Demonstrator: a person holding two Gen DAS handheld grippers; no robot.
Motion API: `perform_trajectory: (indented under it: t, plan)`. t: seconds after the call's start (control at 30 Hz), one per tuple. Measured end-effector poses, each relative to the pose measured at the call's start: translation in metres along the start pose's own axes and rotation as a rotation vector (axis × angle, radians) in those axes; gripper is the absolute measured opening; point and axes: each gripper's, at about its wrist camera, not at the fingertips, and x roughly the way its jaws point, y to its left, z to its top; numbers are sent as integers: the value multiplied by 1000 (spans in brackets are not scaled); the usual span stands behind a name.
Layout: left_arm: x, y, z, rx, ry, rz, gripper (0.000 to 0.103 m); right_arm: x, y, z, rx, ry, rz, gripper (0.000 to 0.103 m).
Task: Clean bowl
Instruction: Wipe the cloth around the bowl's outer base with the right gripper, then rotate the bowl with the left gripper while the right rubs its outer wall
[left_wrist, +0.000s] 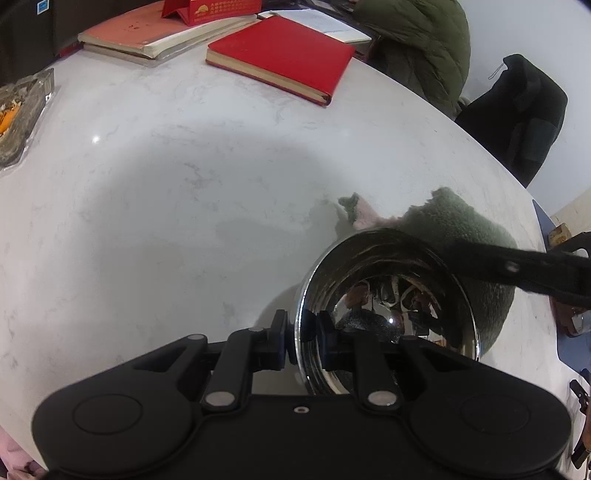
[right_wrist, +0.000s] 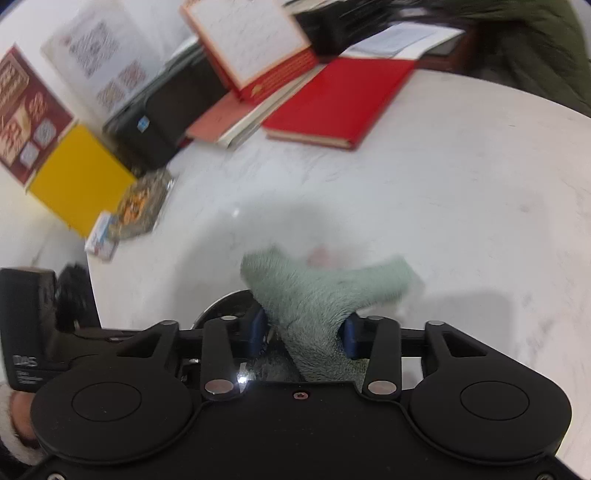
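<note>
Left hand-held gripper (left_wrist: 302, 343) clamps shiny steel bowl (left_wrist: 388, 295) rim | fluffy green cloth (left_wrist: 461, 229) behind

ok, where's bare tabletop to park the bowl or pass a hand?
Free: the wide white tabletop between the steel bowl and the red notebook, running left toward the glass ashtray. Crowded: the far edge with stacked books, and right of the bowl, where the green cloth and right gripper sit.

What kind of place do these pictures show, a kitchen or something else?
Probably an office or meeting room, not a kitchen. The white marble-look table holds a red hardcover notebook, stacked books and a glass ashtray, and a dark office chair stands beside it.
</note>
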Motion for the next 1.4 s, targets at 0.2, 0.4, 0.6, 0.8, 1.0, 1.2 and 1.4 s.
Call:
perform_trajectory:
  t: [0.2,0.4,0.6,0.8,1.0,1.2,1.4]
  plan:
    - [1,1,0,-3,4,-8,16,1,-17,-10,104,-8,-1,25]
    - [2,1,-3,-16,-9,-6,17,-4,-27,-12,175,-48,32,16]
    - [5,2,-1,-10,0,-18,18,-14,-36,-45,272,-27,42,15]
    - [6,-1,0,21,19,-16,20,-1,-35,-15,235,-55,51,15]
    - [8,-3,-1,8,11,-9,22,-3,-50,-38,360,-42,103,15]
    - [10,-4,0,31,25,-13,23,-9,-53,-49,395,-16,122,15]
    - [10,-7,0,38,30,0,25,11,-62,-21,414,-43,168,15]
